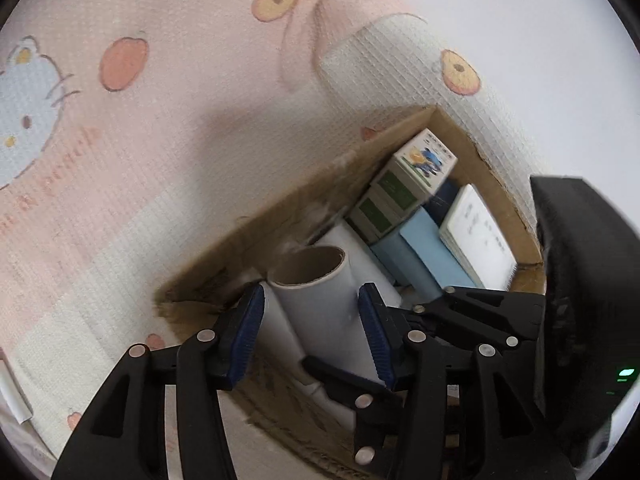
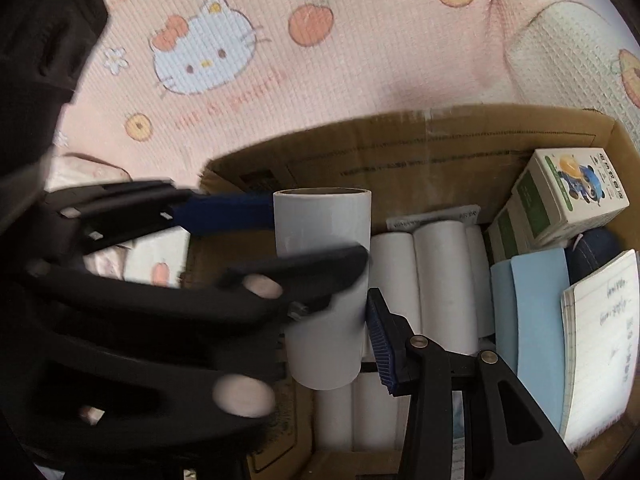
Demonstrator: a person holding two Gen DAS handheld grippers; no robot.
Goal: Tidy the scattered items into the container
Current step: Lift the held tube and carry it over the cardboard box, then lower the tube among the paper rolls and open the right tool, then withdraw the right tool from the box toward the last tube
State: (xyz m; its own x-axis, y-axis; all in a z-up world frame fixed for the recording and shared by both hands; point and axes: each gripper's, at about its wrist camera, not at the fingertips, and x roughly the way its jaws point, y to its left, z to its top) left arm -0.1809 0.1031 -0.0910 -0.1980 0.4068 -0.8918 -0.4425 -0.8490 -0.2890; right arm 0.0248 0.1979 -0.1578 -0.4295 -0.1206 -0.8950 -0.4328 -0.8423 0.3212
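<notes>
White roll (image 1: 320,304) upright over cardboard box (image 1: 496,184), left gripper (image 1: 312,320) jaws parted beside it, right gripper (image 2: 340,320) clamping its lower part, more rolls (image 2: 440,272) beneath

A white roll (image 2: 326,292) with a brown cardboard core stands nearly upright in the left part of the open cardboard box (image 2: 400,148), its open end up. More white rolls (image 2: 440,280) lie flat beneath and beside it. Small printed cartons (image 2: 576,196), a light-blue sheet (image 2: 536,312) and what looks like a handwritten notepad (image 2: 604,340) fill the right side.
</notes>
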